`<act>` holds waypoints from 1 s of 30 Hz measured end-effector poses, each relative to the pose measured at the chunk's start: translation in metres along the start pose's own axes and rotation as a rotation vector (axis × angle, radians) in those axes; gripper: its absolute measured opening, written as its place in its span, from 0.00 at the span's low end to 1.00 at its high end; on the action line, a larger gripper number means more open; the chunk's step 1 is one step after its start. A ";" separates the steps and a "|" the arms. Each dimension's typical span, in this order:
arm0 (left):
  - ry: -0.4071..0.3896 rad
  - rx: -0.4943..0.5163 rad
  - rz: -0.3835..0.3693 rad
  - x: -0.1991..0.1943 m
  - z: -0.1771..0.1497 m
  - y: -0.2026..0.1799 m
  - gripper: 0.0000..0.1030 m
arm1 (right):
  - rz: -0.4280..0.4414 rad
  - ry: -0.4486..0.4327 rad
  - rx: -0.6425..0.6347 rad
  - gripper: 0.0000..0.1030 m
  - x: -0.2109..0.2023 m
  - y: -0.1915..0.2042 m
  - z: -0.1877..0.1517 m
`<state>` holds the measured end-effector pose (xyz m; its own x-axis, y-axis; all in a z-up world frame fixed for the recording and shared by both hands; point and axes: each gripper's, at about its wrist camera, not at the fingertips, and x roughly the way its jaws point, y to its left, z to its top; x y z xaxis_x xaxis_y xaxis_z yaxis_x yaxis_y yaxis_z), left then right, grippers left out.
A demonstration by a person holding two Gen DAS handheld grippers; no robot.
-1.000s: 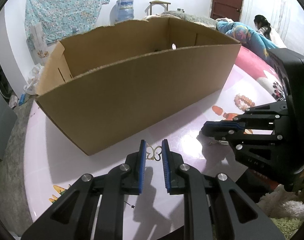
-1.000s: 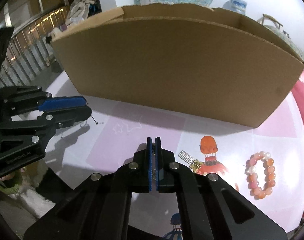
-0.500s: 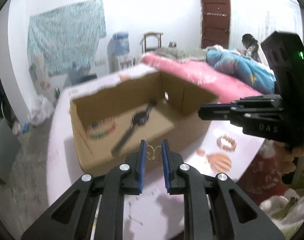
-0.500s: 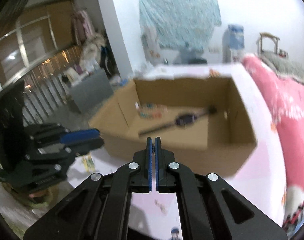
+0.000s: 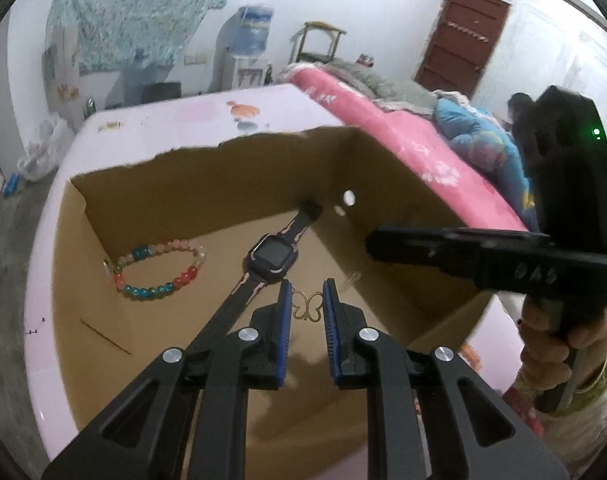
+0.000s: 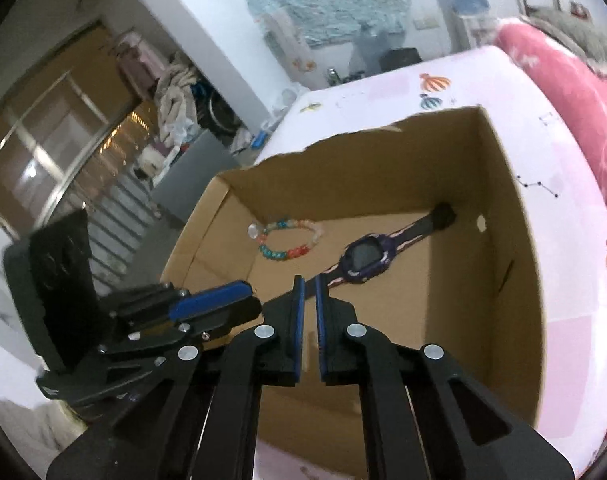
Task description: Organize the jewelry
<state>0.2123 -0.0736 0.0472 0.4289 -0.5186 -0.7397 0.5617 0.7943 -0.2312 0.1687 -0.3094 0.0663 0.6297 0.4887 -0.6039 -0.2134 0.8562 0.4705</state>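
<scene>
An open cardboard box [image 5: 383, 168] [image 6: 515, 240] stands on the pink table. Inside lie a multicoloured bead bracelet [image 5: 159, 268] [image 6: 287, 238] and a dark watch [image 5: 273, 258] [image 6: 367, 258]. My left gripper [image 5: 307, 308] is shut on a gold butterfly charm [image 5: 308, 307] and holds it above the box floor; it also shows at left in the right wrist view [image 6: 215, 304]. My right gripper [image 6: 308, 320] hangs over the box with its pads a small gap apart and nothing visible between them. It shows from the side in the left wrist view [image 5: 375, 244].
The pink table [image 5: 163, 116] [image 6: 387, 84] carries the box. A pink bed [image 5: 387, 136] lies to the right, with a person beyond it. A water dispenser [image 5: 251, 48] stands at the back wall.
Both grippers rose from the table in front of the box and moved over it, so its inside now shows. The right gripper's pads have parted slightly; the left still holds the charm.
</scene>
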 end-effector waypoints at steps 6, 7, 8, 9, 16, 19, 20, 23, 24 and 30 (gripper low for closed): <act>-0.005 -0.060 -0.014 -0.002 -0.001 0.013 0.16 | 0.032 -0.060 0.060 0.19 -0.020 -0.017 0.004; -0.010 -0.063 -0.014 -0.004 -0.001 0.015 0.16 | 0.034 -0.071 0.068 0.20 -0.026 -0.018 0.004; -0.017 -0.068 -0.013 -0.007 -0.001 0.017 0.16 | 0.032 -0.077 0.074 0.21 -0.028 -0.020 0.003; -0.027 -0.073 -0.010 -0.011 -0.001 0.018 0.16 | 0.031 -0.088 0.081 0.21 -0.033 -0.020 0.002; -0.100 -0.076 0.001 -0.037 0.000 0.020 0.26 | 0.034 -0.158 0.101 0.31 -0.058 -0.021 -0.006; -0.129 -0.066 0.008 -0.054 -0.006 0.016 0.37 | 0.035 -0.197 0.099 0.43 -0.073 -0.016 -0.015; -0.134 -0.062 0.011 -0.057 -0.008 0.014 0.42 | 0.035 -0.206 0.098 0.47 -0.077 -0.014 -0.019; -0.151 -0.041 0.023 -0.075 -0.020 0.008 0.62 | 0.037 -0.229 0.072 0.60 -0.089 -0.003 -0.035; -0.158 -0.030 0.032 -0.083 -0.026 0.005 0.69 | 0.033 -0.235 0.060 0.63 -0.092 0.002 -0.041; -0.117 0.046 0.044 -0.108 -0.073 -0.012 0.95 | -0.038 -0.201 -0.013 0.79 -0.092 0.028 -0.092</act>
<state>0.1073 -0.0037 0.0835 0.5316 -0.5192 -0.6691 0.5711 0.8032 -0.1695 0.0354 -0.3152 0.0758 0.7735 0.4138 -0.4800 -0.1953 0.8762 0.4405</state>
